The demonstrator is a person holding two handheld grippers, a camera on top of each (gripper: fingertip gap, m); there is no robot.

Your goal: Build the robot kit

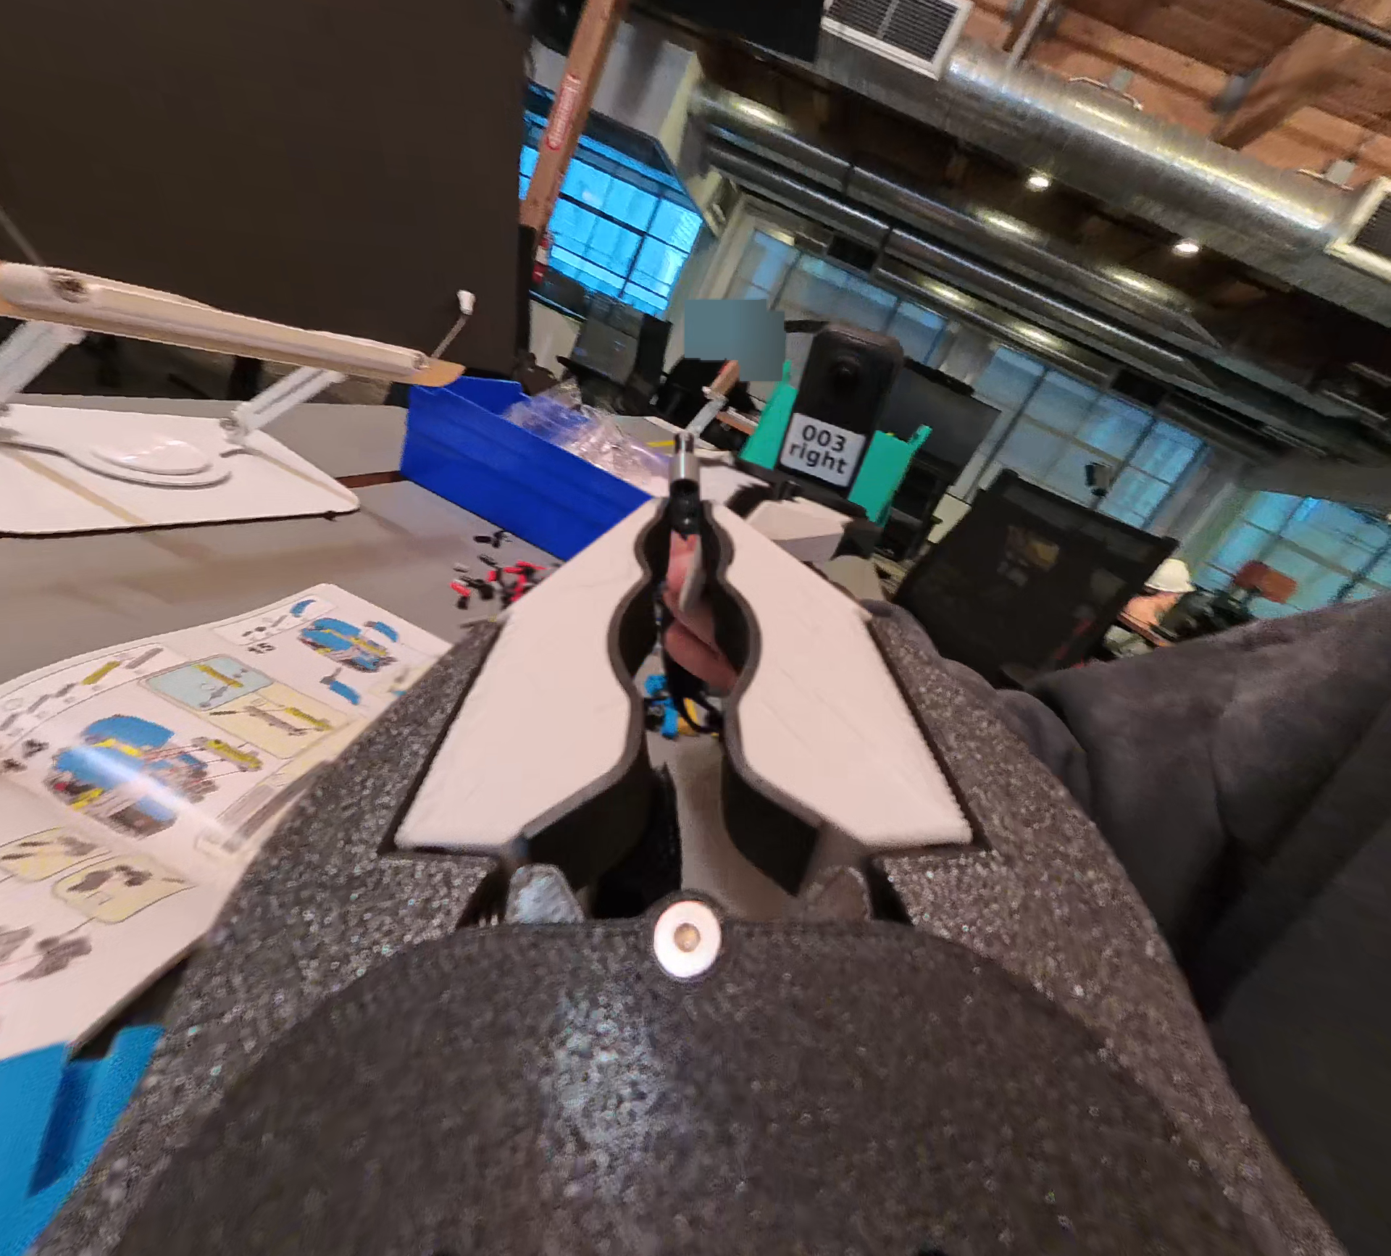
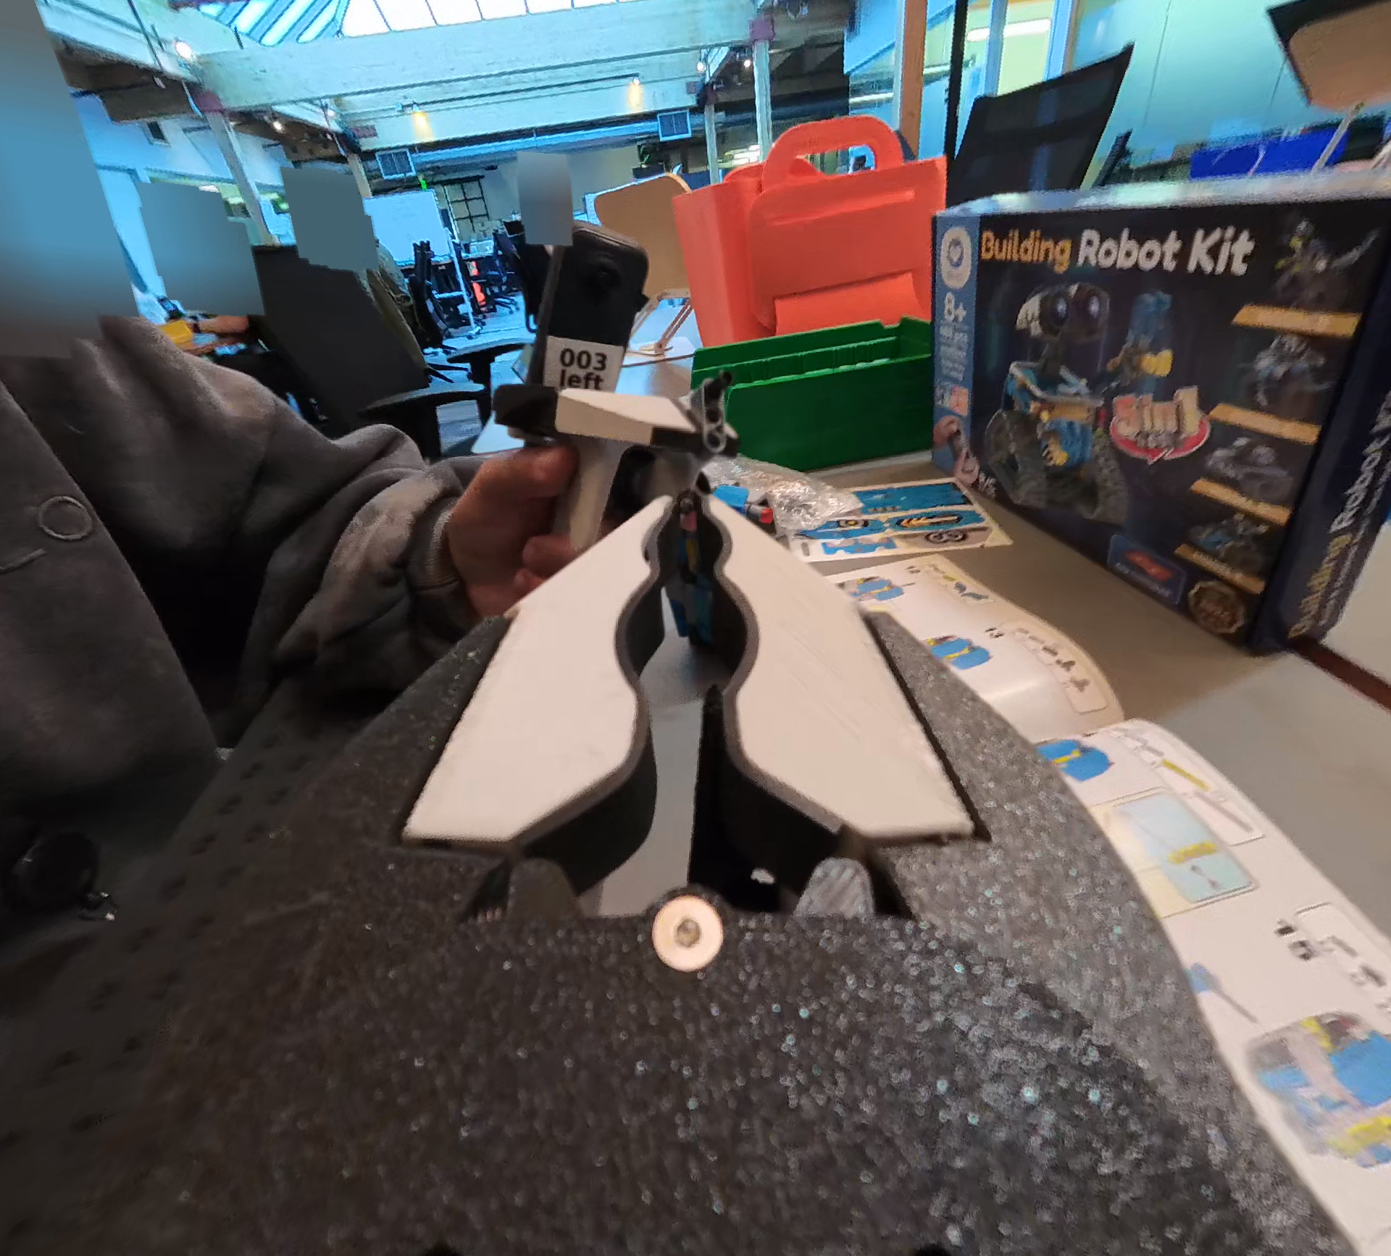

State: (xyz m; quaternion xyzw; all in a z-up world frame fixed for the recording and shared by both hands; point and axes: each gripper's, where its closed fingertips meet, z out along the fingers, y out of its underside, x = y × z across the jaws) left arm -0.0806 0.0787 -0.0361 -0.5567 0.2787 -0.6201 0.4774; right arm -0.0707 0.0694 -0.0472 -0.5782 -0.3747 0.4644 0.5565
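Observation:
My left gripper [image 1: 683,509] is shut on a small dark grey beam piece [image 1: 685,471] with a silver pin at its tip, held up in the air. My right gripper [image 2: 686,509] is shut on a small blue and black assembly [image 2: 696,591] that hangs down between its fingers. In the right wrist view the beam piece [image 2: 711,428] sits just above my right fingertips, close to the assembly; whether they touch I cannot tell. A hand [image 2: 512,527] holds the left gripper's handle. The right gripper's teal camera mount [image 1: 828,448] faces me just beyond the beam.
On the grey table lie an open instruction booklet [image 1: 188,731], loose red and black parts [image 1: 497,576], a blue bin [image 1: 512,460] and a white lamp base [image 1: 150,467]. A green bin [image 2: 813,392], orange case [image 2: 813,241], kit box [image 2: 1152,407] and sticker sheet [image 2: 903,527] stand right. The tips of both grippers are at nearly the same place.

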